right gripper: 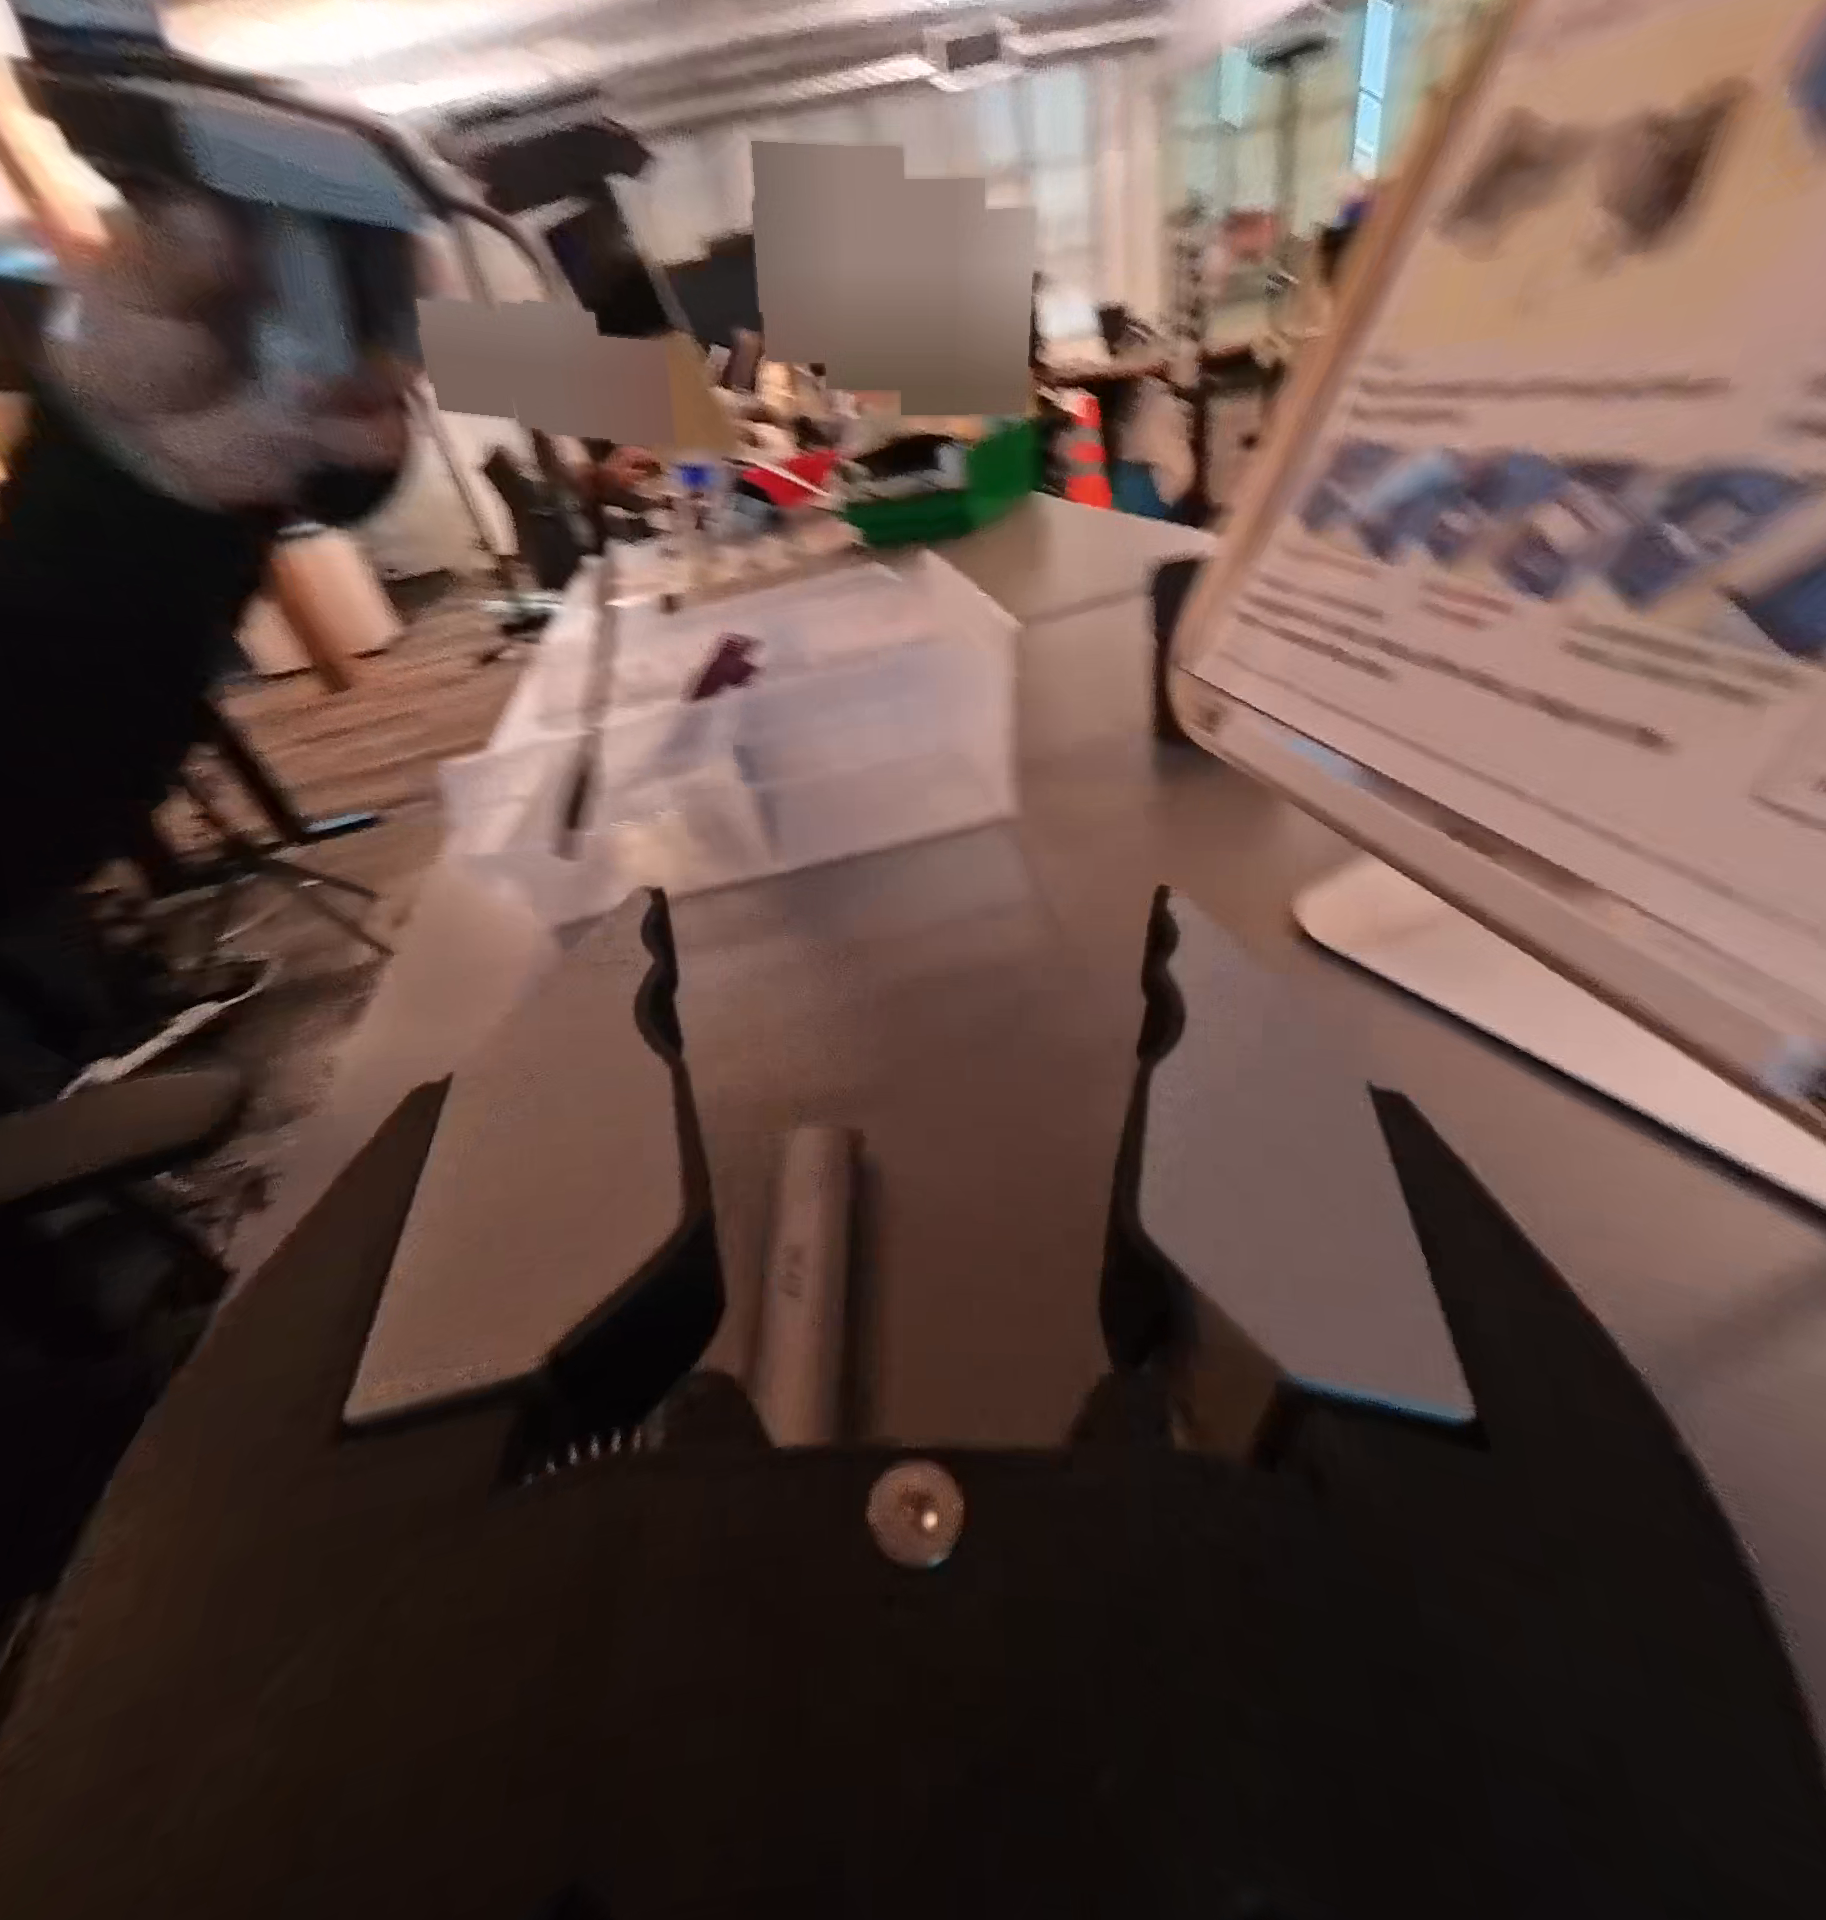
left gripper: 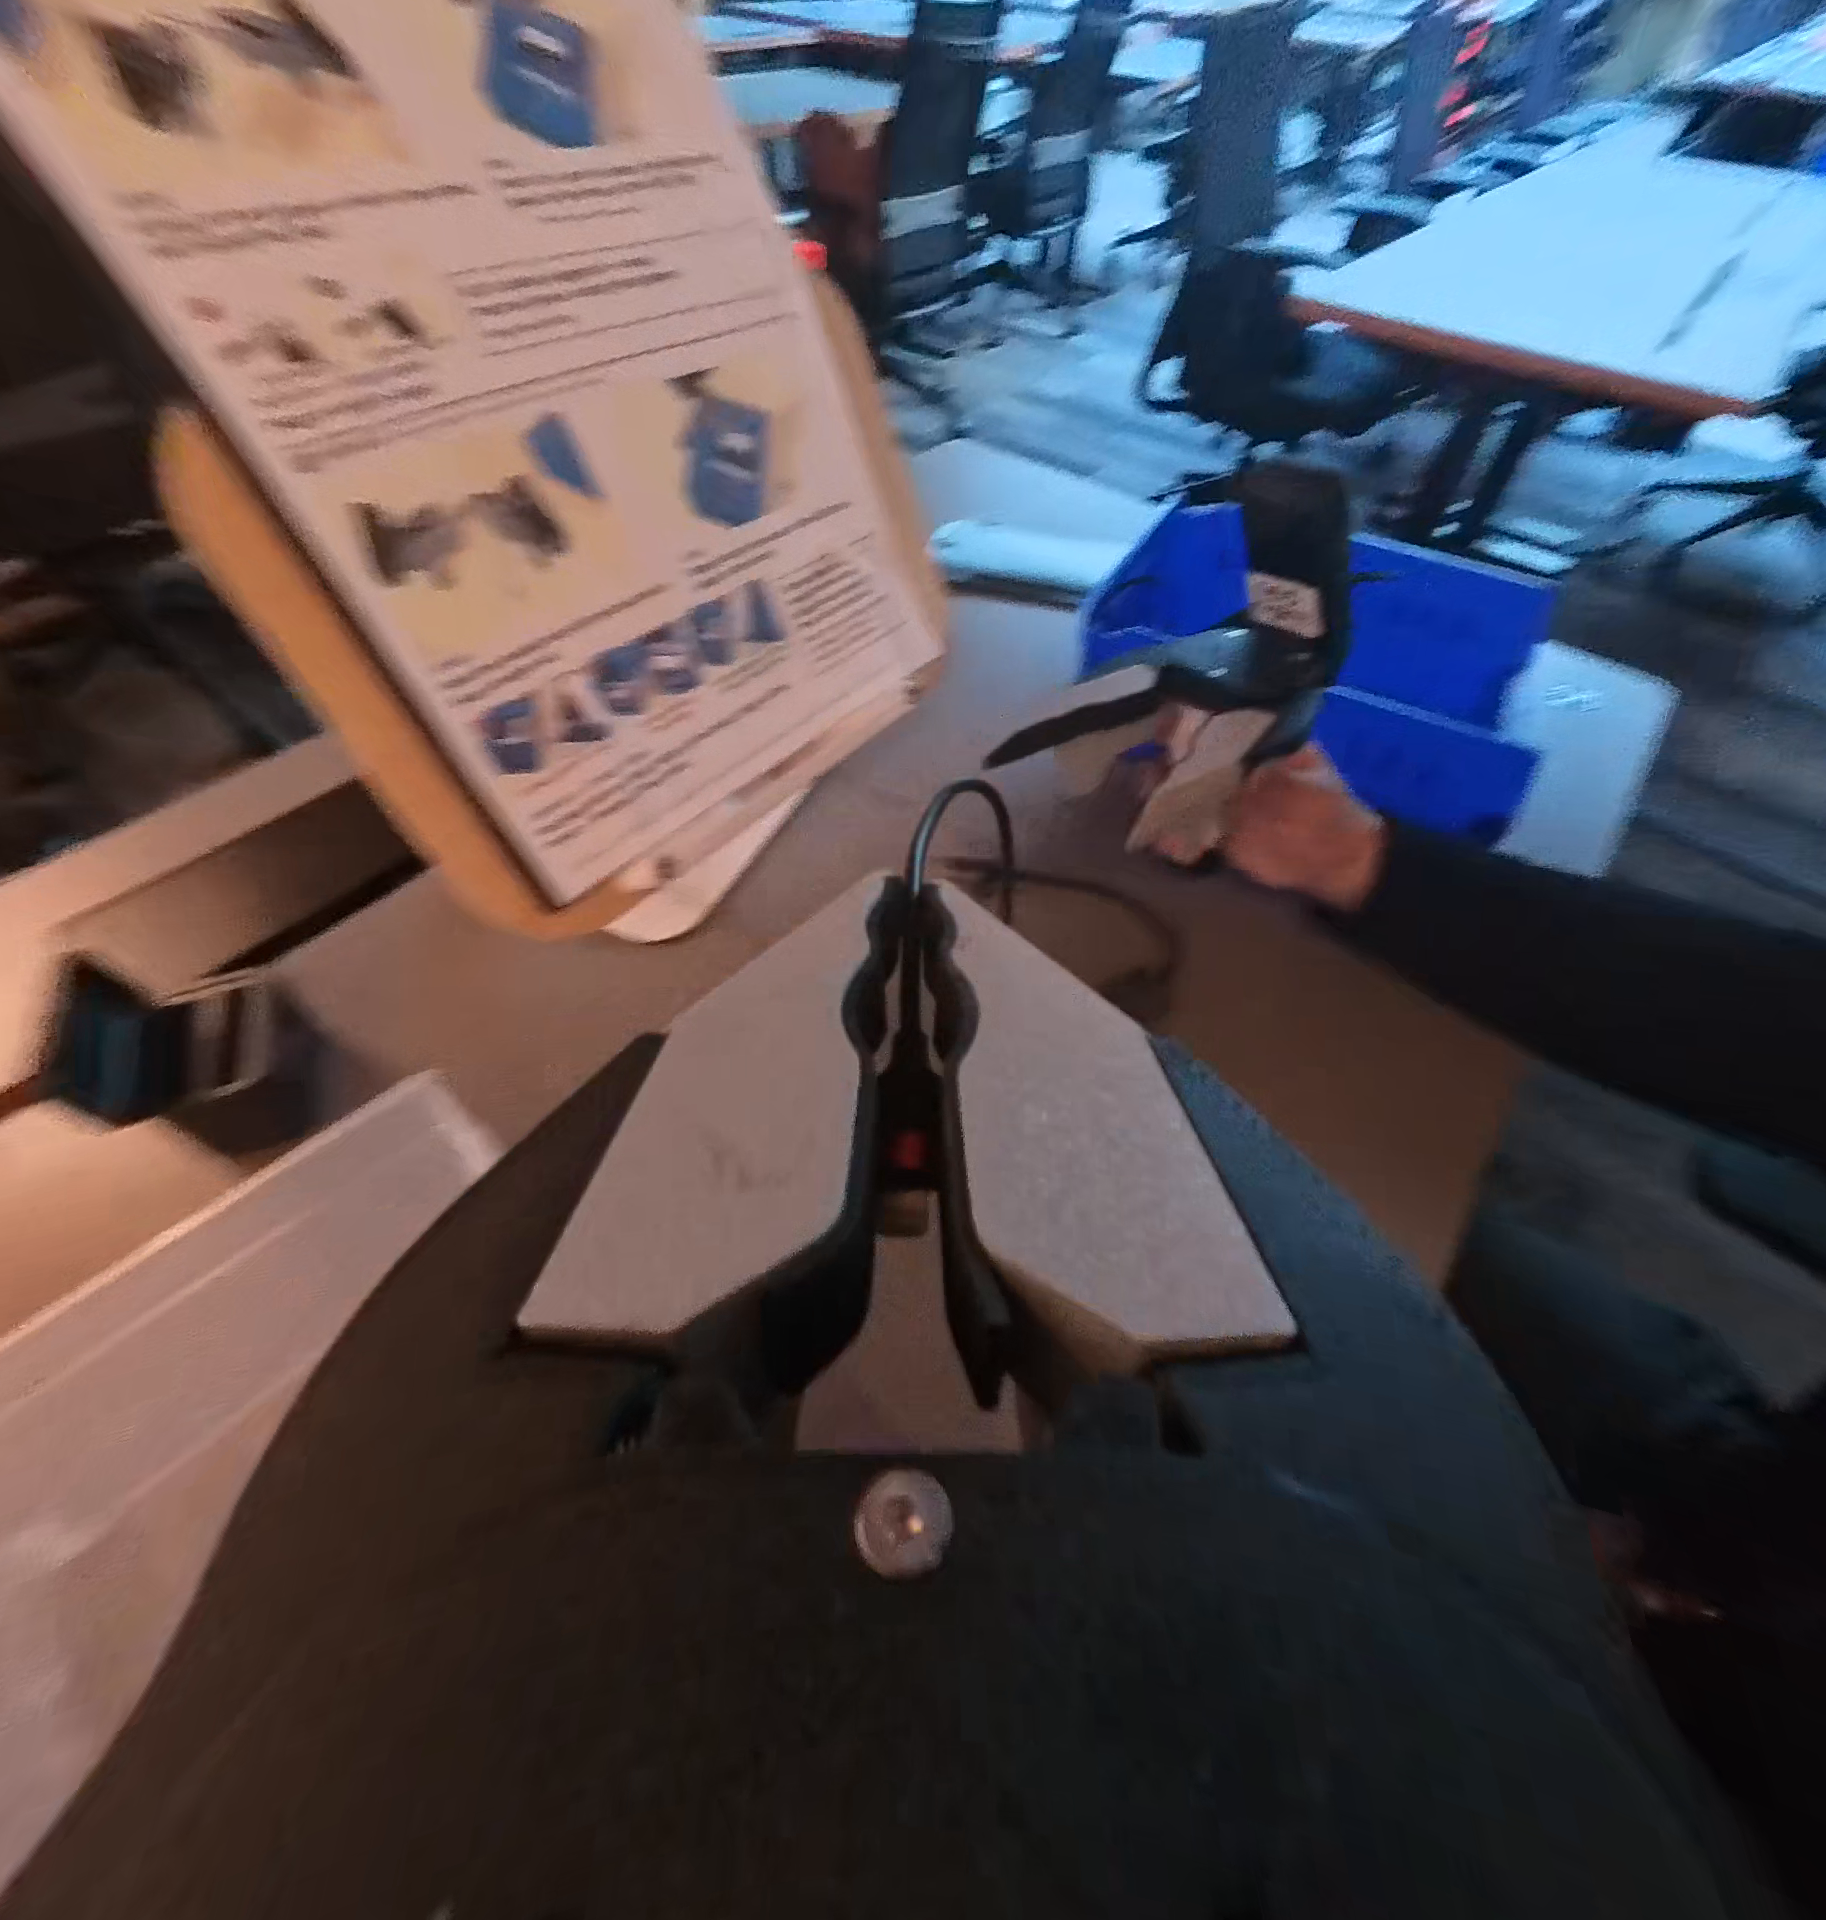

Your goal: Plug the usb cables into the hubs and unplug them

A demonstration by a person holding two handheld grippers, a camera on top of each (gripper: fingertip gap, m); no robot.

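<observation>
The usb cable [left gripper: 956, 821] is pinched in the closed left tool [left gripper: 910, 935], its black cord looping out at twelve o'clock over the table [left gripper: 535, 987]. The right tool [right gripper: 909, 997] gapes wide and empty above a grey hub [right gripper: 810, 1278] lying lengthwise between its fingers. A tilted instruction board [right gripper: 1574, 540] stands at two o'clock.

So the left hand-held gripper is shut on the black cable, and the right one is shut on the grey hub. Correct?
Partly. The left hand-held gripper is shut on the black cable. But the right wrist view shows the right hand-held gripper open, its fingers wide apart, with the grey hub lying between them ungripped.
</observation>
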